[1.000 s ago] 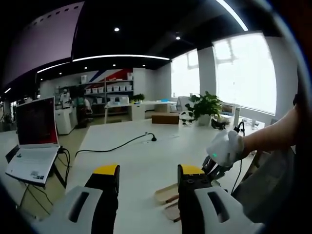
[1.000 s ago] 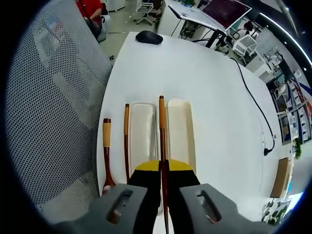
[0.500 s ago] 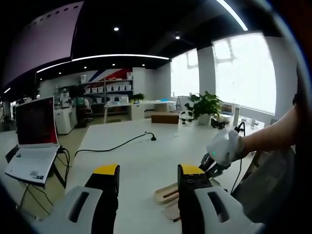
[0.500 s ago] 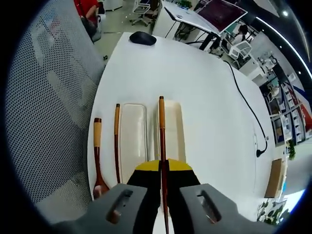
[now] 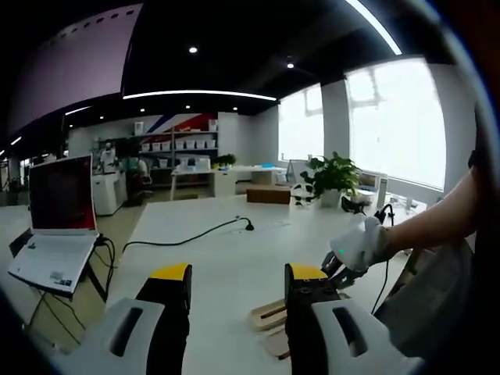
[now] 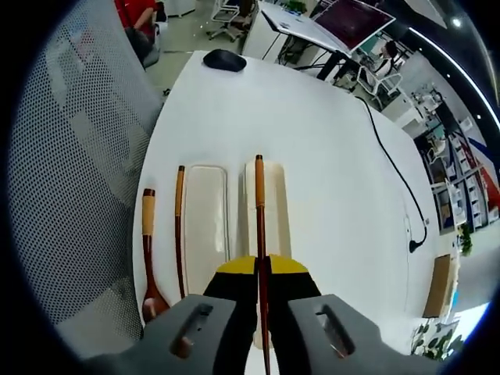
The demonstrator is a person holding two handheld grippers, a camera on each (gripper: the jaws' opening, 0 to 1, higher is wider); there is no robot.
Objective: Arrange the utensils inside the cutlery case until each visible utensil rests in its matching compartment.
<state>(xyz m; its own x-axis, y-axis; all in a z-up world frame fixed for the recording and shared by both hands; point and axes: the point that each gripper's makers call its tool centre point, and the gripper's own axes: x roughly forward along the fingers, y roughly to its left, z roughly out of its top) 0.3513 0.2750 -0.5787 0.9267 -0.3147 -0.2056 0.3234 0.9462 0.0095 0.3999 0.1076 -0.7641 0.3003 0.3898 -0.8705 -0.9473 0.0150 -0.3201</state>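
My right gripper (image 6: pixel 259 264) is shut on a brown chopstick (image 6: pixel 259 199) that points straight ahead, its pale tip over the far end of the right cream case tray (image 6: pixel 278 223). The left case tray (image 6: pixel 205 223) lies beside it and looks bare. A second chopstick (image 6: pixel 178 226) and a wooden spoon (image 6: pixel 146 254) lie on the white table left of the trays. My left gripper (image 5: pixel 238 281) is open above the table, holding nothing. The case (image 5: pixel 268 314) lies low at its right, under a white-gloved hand (image 5: pixel 358 241).
A mesh chair back (image 6: pixel 74 164) stands along the table's left edge. A black mouse (image 6: pixel 224 60) sits at the far end, and a black cable (image 6: pixel 394 148) runs along the right. A laptop (image 5: pixel 48 226) and a potted plant (image 5: pixel 332 176) are farther off.
The right gripper has carried the chopstick sideways from the gap between the trays to over the right tray. The left gripper has barely moved.
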